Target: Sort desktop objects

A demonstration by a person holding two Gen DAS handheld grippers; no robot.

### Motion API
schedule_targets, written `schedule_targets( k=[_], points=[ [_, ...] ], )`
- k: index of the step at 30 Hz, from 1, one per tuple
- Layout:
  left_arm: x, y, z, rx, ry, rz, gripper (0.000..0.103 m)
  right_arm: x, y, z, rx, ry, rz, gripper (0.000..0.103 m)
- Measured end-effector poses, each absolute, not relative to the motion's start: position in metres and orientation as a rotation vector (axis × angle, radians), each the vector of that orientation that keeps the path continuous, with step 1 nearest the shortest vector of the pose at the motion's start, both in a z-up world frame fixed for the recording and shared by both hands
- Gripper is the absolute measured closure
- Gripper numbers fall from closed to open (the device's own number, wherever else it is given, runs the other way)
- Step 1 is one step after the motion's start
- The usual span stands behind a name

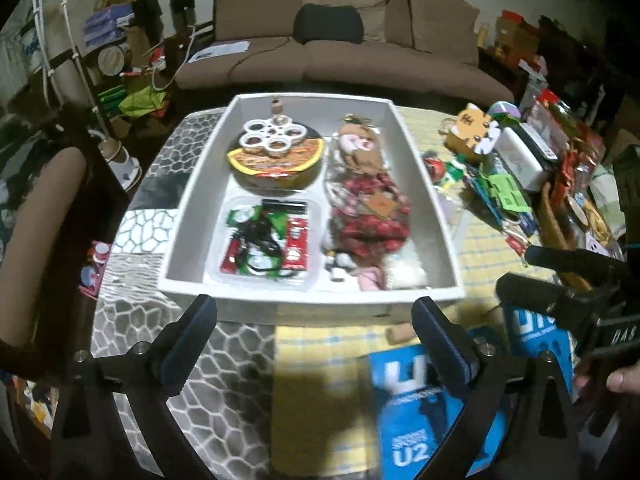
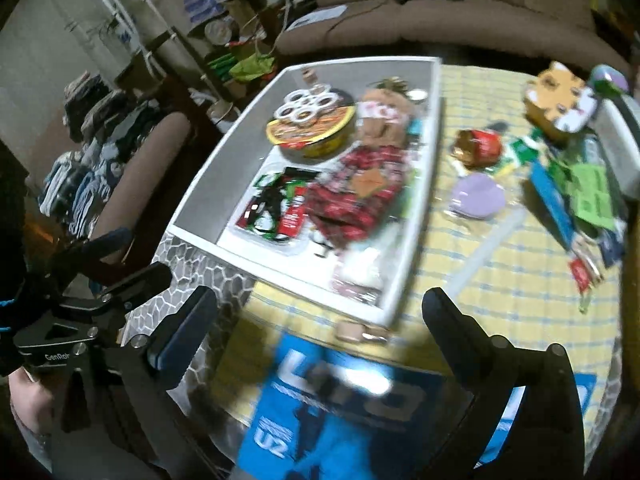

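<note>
1. Centrally, a white rectangular tray sits on the table, spanning a grey honeycomb-patterned mat and a yellow checked cloth.
2. At the tray's far left lies a round instant noodle bowl with a yellow and orange lid; a white ring-shaped holder with several round openings rests on top of it.
3. Behind the bowl, against the far wall, stands a small brown object, too small to identify.
4. At the tray's near left is a clear plastic box holding red and green sachets and a tangle of black cord.
5. The tray's right half is filled by a packaged plush doll in red plaid clothing, lying lengthwise; whitish soft items lie at its near end.
6. Unsorted things crowd the cloth right of the tray: a tiger-face pouch, a white box, green cards and packets, a red-wrapped item and a lilac heart-shaped piece.
7. Near the front table edge, just outside the tray, lies a blue booklet marked "U2", partly blurred.
8. The left gripper hangs above the table's near edge with its jaws spread wide and nothing between the pads.
9. The right gripper is likewise spread wide and empty, over the blue booklet without touching it.
</note>
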State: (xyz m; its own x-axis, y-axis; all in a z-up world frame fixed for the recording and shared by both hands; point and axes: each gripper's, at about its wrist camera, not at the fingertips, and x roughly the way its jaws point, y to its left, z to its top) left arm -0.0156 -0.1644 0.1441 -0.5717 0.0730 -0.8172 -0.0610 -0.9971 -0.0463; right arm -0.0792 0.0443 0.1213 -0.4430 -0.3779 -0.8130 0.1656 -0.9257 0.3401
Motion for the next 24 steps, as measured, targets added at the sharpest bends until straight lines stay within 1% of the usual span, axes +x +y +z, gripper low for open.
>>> schedule_targets(
  k=[5,8,14,16,20,24],
  points=[
    [0.005,-0.128,0.136,-1.379,-0.044,2.698,0.003,-0.054,0.094,0.122,1.429,-0.32,-2.481,0.0],
    [0.014,-0.101,0.119,-1.383,-0.053,2.671,0.003,-0.036,0.125,0.115,1.425,-0.323,-2.545,0.0],
    [0.023,-0.056,0.08,-1.41,-0.098,2.634,0.003,-0.005,0.169,0.083,1.471,-0.291,-2.664,0.0],
    [0.025,-0.044,0.069,-1.414,-0.098,2.638,0.002,0.002,0.18,0.072,1.472,-0.317,-2.69,0.0],
    [0.024,-0.028,0.052,-1.411,-0.041,2.691,0.002,0.014,0.195,0.055,1.456,-0.366,-2.758,0.0],
    [0.021,-0.021,0.032,-1.422,-0.07,2.732,0.0,0.016,0.201,0.035,1.46,-0.403,-2.807,0.0]
  ],
)
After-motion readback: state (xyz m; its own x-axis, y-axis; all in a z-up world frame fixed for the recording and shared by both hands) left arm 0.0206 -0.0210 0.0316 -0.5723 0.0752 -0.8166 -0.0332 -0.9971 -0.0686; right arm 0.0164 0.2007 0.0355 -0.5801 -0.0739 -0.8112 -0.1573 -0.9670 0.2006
